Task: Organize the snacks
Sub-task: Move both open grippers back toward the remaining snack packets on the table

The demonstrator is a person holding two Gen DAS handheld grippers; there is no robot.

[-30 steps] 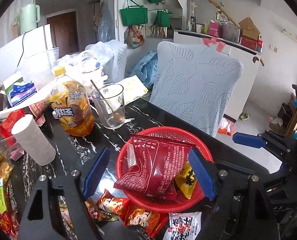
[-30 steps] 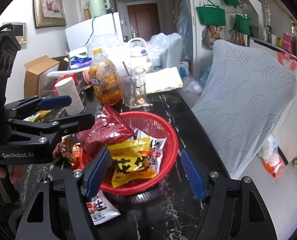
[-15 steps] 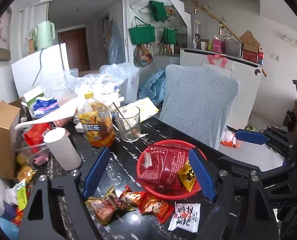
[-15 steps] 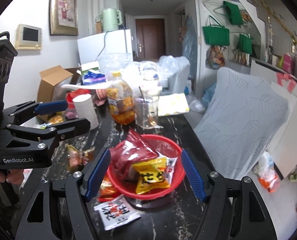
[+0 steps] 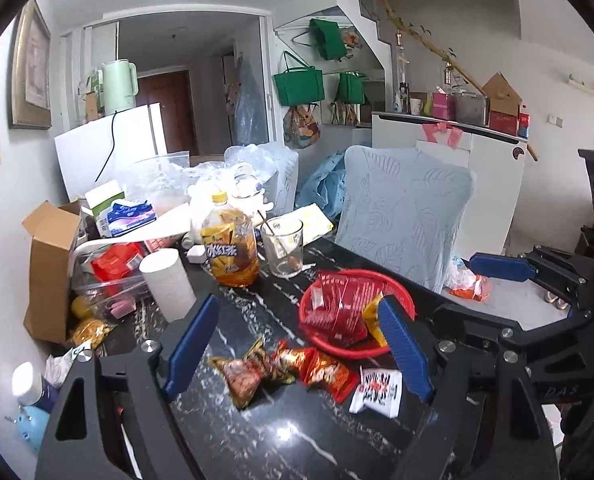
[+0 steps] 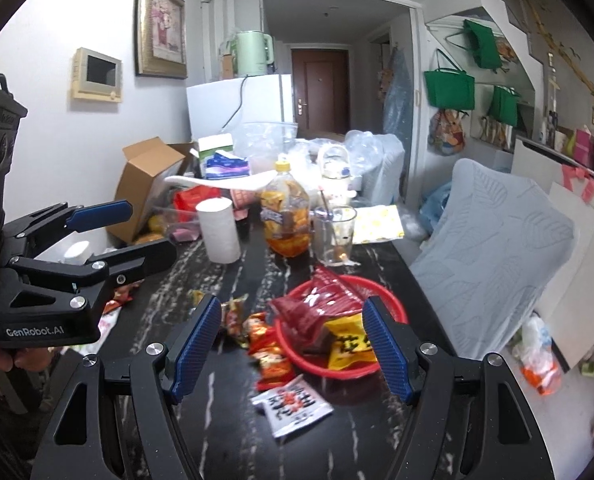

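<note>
Both grippers, left and right, hover spread wide, grasping nothing. Round red mesh basket on glossy black marble table holds crinkly foil snack packets; several more packets, slightly blurred, lie beside it.

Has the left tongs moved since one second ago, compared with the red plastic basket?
Yes. The left tongs pulled back and up: the red plastic basket now looks smaller and farther.
</note>
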